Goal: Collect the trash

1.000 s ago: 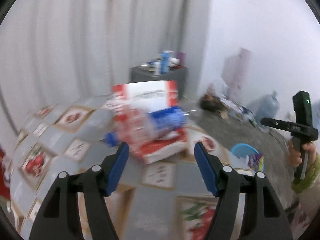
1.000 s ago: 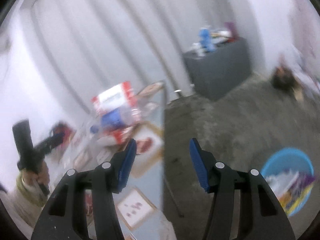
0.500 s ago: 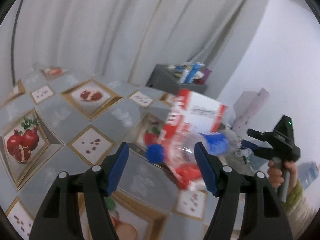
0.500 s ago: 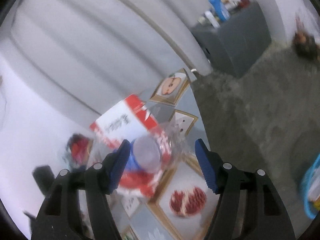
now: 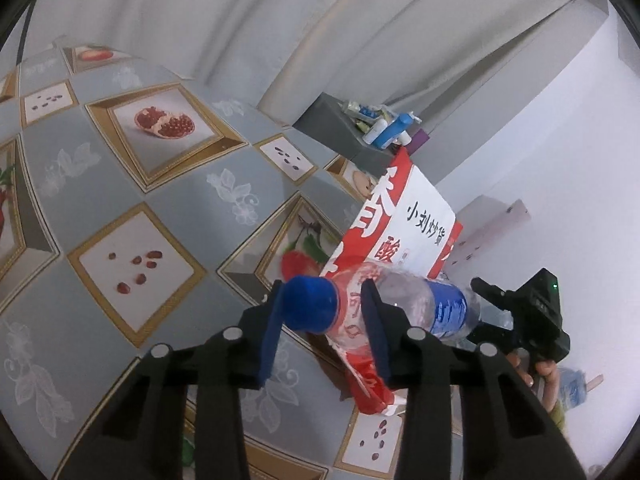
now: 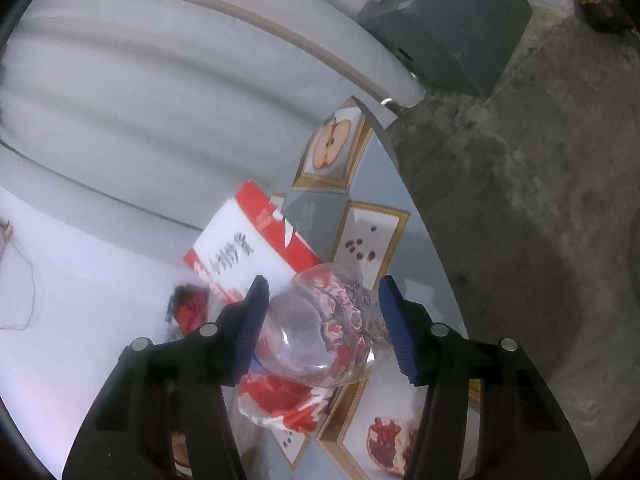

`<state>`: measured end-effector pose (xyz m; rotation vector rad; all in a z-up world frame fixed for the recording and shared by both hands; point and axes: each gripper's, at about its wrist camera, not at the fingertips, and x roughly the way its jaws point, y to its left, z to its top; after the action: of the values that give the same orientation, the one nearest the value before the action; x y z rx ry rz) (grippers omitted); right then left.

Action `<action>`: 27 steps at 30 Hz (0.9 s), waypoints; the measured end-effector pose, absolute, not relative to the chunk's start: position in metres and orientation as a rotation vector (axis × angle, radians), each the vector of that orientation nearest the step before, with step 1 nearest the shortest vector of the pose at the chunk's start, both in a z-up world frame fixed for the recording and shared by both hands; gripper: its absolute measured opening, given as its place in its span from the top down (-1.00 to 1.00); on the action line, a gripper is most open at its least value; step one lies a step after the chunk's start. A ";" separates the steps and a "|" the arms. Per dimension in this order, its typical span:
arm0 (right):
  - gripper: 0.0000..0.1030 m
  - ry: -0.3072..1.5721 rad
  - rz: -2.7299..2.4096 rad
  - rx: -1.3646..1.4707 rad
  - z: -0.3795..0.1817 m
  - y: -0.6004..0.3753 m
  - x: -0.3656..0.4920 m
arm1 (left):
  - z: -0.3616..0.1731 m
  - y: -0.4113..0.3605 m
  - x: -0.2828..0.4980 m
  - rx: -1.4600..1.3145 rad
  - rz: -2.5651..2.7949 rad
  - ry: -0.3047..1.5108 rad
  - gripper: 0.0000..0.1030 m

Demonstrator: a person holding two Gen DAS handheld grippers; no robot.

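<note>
Your table (image 5: 120, 184) wears a grey-blue cloth printed with framed pomegranates, seeds and an apple half. A red-and-white snack bag (image 5: 404, 224) lies on it near the right edge, with a clear plastic bottle (image 5: 400, 304), blue cap and label, lying on the bag. Concrete floor (image 6: 520, 160) lies beyond the table edge.

A bottle (image 5: 384, 308) is laid on its side on a bag (image 5: 404, 236), and the bag is laid on the table (image 5: 120, 200) near its edge. The cap end of the bottle is found between the fingers of the left gripper (image 5: 322, 324). The bottom end of the bottle is found between the fingers of the right gripper (image 6: 322, 328). A cabinet (image 6: 448, 28) is set on the floor (image 6: 540, 200) behind the table, with small things on top of it.
</note>
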<state>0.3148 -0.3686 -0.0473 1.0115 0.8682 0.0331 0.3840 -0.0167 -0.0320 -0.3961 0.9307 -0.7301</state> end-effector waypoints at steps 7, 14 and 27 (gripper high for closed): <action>0.16 0.900 0.039 0.972 -0.038 -0.353 0.304 | -0.027 -0.015 0.376 -0.370 -0.729 0.926 0.36; 0.16 0.909 0.057 0.968 -0.037 -0.342 0.280 | -0.025 0.000 0.347 -0.360 -0.735 0.942 0.36; 0.16 0.951 0.096 0.925 -0.033 -0.305 0.210 | -0.024 0.046 0.214 -0.261 -0.794 0.981 0.36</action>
<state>0.2099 -0.3051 -0.0329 0.9246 0.9506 0.0959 0.2143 0.0463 -0.0235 -0.2612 0.9809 -0.7941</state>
